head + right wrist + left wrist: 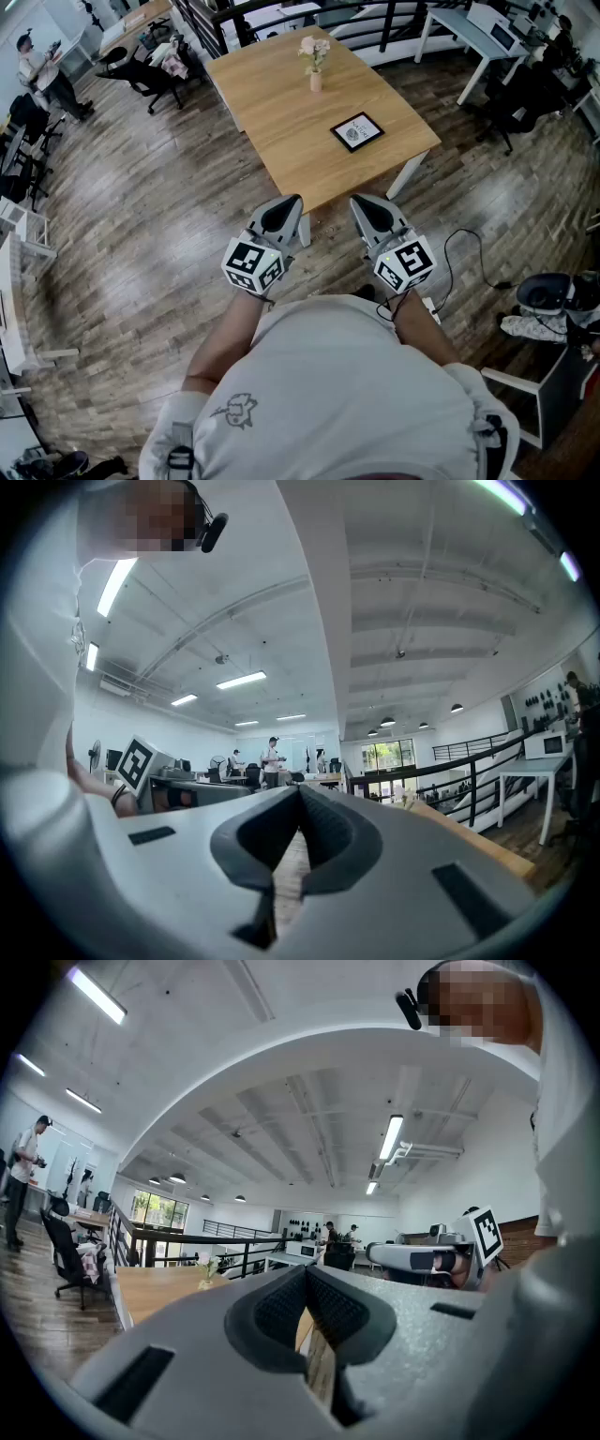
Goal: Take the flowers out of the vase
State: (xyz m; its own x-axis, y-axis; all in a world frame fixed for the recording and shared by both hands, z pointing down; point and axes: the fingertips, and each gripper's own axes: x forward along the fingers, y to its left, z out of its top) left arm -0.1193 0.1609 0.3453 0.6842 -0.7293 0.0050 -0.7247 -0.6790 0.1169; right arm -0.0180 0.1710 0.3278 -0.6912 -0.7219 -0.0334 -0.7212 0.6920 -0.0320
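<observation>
We're looking down on both grippers held side by side at the near edge of the wooden table, both pointing level towards it. The left gripper has its jaws pressed together: in its own view the dark pads meet at the tips, with nothing between them. The right gripper is the same, jaws closed tip to tip and pinching nothing, pads bare. Neither one touches the table or anything on it. Towards the far end of the table stands the small vase, upright, with the pale pink flowers in it, well apart from both grippers. Between the vase and the right gripper lies a black-framed card, flat on the wood.
</observation>
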